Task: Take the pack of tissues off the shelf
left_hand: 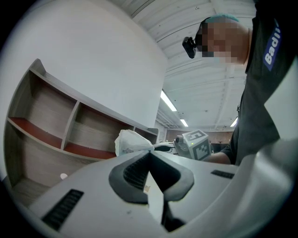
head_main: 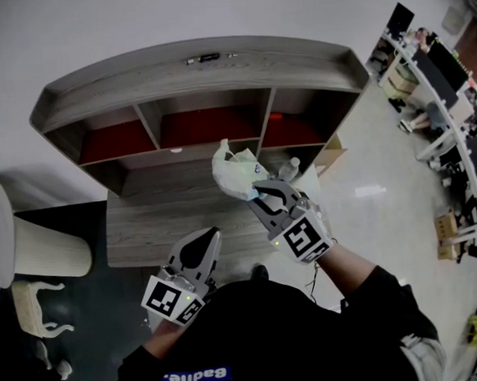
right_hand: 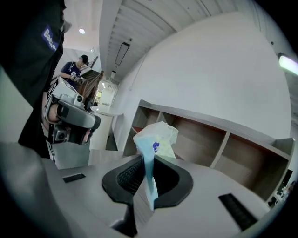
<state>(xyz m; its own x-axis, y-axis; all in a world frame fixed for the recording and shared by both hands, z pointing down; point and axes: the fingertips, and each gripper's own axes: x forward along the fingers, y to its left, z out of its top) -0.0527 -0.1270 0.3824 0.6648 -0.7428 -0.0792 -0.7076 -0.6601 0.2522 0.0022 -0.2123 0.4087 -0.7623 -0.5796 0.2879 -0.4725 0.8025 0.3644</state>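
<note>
The pack of tissues (head_main: 236, 172), a crumpled white and pale-blue plastic packet, hangs in the air in front of the wooden shelf (head_main: 194, 73). My right gripper (head_main: 258, 194) is shut on its lower end. In the right gripper view the pack (right_hand: 156, 139) stands up between the dark pads (right_hand: 128, 176), clear of the shelf (right_hand: 219, 135) behind it. My left gripper (head_main: 205, 241) is lower and nearer the body, its jaws closed with nothing between them. From the left gripper view the pack (left_hand: 130, 142) shows beyond the closed fingertips, with the right gripper's marker cube (left_hand: 195, 143) beside it.
The shelf has three compartments with red floors above a lower wooden surface (head_main: 153, 221). A small white object (head_main: 176, 150) lies on the shelf. A plastic bottle (head_main: 291, 169) and a cardboard box (head_main: 332, 154) are at its right end. A white ribbed cylinder (head_main: 43, 242) stands at left, desks (head_main: 440, 98) far right.
</note>
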